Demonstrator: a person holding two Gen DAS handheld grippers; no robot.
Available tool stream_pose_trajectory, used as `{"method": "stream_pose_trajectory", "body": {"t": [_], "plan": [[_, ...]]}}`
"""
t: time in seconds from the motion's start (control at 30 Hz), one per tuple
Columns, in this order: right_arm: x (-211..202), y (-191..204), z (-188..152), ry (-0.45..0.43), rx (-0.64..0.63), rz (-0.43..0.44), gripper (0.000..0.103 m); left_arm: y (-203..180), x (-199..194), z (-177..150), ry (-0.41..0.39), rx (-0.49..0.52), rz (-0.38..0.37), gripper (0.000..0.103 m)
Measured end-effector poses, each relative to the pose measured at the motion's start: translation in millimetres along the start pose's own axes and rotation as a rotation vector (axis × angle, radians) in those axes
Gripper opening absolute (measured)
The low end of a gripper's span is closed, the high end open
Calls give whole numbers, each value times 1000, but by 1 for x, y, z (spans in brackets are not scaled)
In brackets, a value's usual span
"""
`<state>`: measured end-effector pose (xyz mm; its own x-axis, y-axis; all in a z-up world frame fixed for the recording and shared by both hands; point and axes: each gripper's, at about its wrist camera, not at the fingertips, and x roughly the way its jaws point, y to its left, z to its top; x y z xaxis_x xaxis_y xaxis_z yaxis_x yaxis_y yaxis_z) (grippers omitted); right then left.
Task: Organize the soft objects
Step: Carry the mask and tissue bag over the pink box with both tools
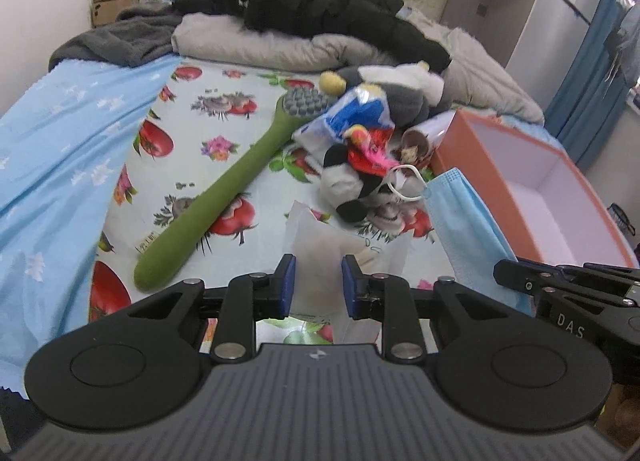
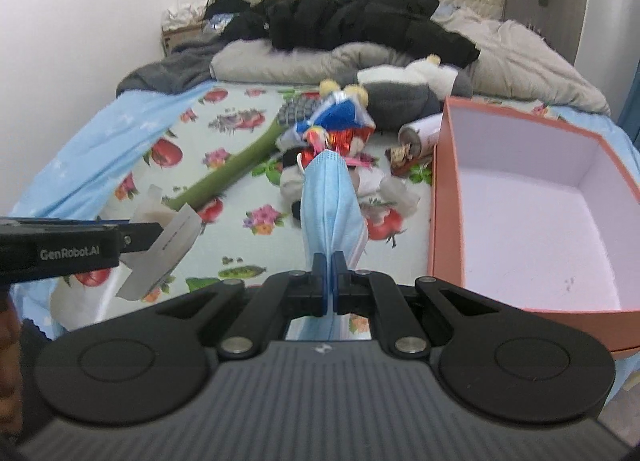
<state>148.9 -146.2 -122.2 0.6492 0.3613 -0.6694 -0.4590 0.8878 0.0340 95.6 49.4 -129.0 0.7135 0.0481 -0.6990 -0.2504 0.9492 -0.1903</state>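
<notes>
On the bed: one blue face mask [image 2: 332, 205], one orange box [image 2: 444, 197], one green long-handled brush [image 1: 224, 197], two plush toys.

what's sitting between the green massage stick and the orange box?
Right wrist view: a heap of plush toys and snack wrappers, and a tipped cup, between the green massage stick and the orange box.

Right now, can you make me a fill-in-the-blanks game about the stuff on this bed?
1. The right gripper has its jaws shut on a blue face ____.
2. The big open box beside the toys is white inside and ____ outside.
3. The long massage stick lying on the flowery sheet is ____ in colour.
4. The black jacket lies at the far end, on top of a ____ blanket.

Missing words: mask; orange; green; grey
</notes>
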Motion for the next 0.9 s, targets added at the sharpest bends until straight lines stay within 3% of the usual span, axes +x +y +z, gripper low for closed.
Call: {"method": "stream_pose_trajectory", "body": {"t": [0.5,0.9], "plan": [[-66,-4,3,-109,28,2,6,-30,-72,0,-110,18,-46,29],[-111,-43,-3,-151,105,-109,6,-67,-90,-1,-137,54,-137,29]]}}
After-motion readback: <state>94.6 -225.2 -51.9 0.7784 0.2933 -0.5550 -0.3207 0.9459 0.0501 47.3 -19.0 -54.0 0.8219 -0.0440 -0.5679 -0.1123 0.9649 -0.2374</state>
